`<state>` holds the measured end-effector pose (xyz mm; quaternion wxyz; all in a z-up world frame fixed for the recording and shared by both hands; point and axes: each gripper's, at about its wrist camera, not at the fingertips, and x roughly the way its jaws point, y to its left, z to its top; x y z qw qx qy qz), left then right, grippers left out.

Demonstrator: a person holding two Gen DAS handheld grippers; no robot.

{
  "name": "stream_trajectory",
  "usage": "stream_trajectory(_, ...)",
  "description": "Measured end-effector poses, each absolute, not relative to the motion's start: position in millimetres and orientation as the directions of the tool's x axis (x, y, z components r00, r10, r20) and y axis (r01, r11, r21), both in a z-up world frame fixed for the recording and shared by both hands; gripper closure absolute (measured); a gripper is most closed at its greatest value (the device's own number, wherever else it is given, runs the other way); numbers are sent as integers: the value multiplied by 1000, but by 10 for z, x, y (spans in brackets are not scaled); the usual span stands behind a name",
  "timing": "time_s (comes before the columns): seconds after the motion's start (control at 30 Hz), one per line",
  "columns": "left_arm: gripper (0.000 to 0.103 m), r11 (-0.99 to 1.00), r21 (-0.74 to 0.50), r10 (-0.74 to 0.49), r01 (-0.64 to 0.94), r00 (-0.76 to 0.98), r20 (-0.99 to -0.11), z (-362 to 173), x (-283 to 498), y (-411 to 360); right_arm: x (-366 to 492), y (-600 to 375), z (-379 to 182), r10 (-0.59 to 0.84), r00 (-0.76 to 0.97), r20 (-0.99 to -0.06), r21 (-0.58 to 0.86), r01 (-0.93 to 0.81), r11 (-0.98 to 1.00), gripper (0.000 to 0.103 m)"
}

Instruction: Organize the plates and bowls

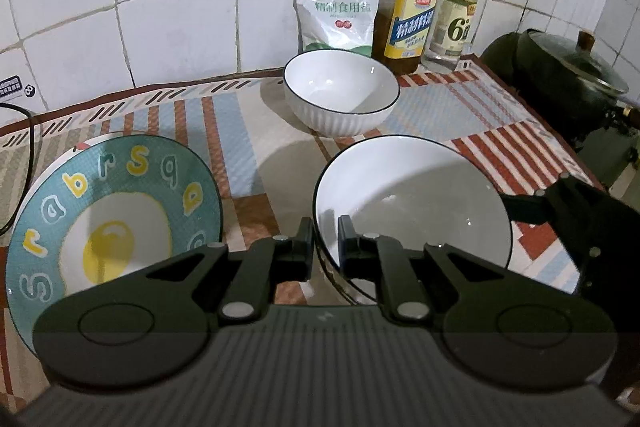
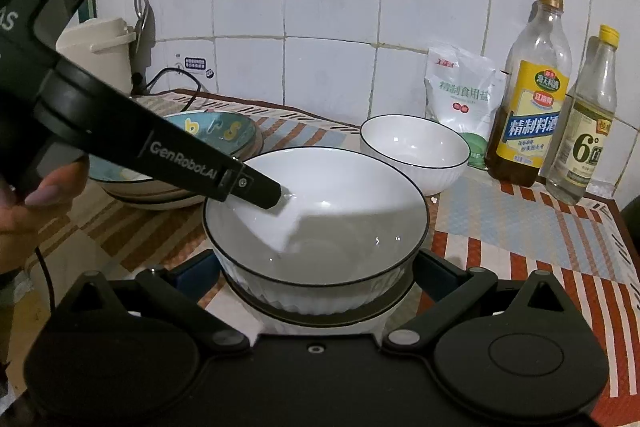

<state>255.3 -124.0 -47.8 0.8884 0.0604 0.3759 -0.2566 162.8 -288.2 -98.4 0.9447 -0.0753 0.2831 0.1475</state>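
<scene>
The task looked roughly half done. On the left of the surface (image 1: 256,131), the alphabet plate (image 1: 116,211) with the egg picture sat on top of other dishes; the right wrist view showed at least two more rims stacked beneath it. The plates therefore seemed already gathered. The bowls were not yet nested: the far bowl (image 1: 341,91) stood alone near the back wall, just in front of the salt bag (image 1: 336,11) and two bottles, while the near bowl (image 2: 316,223) was apart from it, closer to the camera.

The left gripper (image 1: 325,247) was clenched on the near bowl's left rim, one finger inside the wall and one outside. The right gripper (image 2: 316,291) was spread wide, its fingers flanking the bowl's ribbed base on either side; whether the pads touched it could not be told.

The near bowl was round, so it had no long axis. Its mouth opened upward but tipped slightly, and a shadow under its foot suggested it was lifted off the surface. What remained was probably setting it into the far bowl.
</scene>
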Motion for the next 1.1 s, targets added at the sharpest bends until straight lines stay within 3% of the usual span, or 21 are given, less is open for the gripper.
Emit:
stream_trajectory(0.33, 85, 853, -113, -440, 510, 586, -681, -397, 2500, -1206, 1606, -2890, -970, 214, 792, -572, -58, -300, 952, 0)
stream_trajectory(0.63, 73, 836, -159, -486, 525, 574, -659, -171, 2384, -1089, 1266, -2822, -775, 209, 859, -468, -158, -314, 936, 0)
stream_trajectory(0.77, 71, 816, -209, -527, 539, 544, -653, -58, 2408, -1039, 1195, -3001, -624, 247, 867, -432, -74, -307, 949, 0)
stream_trajectory(0.9, 63, 793, -261, -567, 550, 511, -646, 44, 2507, -1035, 1284, -3316, -459, 315, 850, -422, 80, -311, 947, 0)
stream_trajectory(1.03, 62, 790, -312, -586, 528, 498, -640, 62, 2711, -1044, 1521, -3599, -362, 356, 828, -433, 223, -284, 932, 0)
stream_trajectory(1.1, 62, 789, -351, -594, 505, 481, -644, 26, 2869, -1050, 1702, -3735, -353, 366, 819, -443, 297, -251, 921, 5)
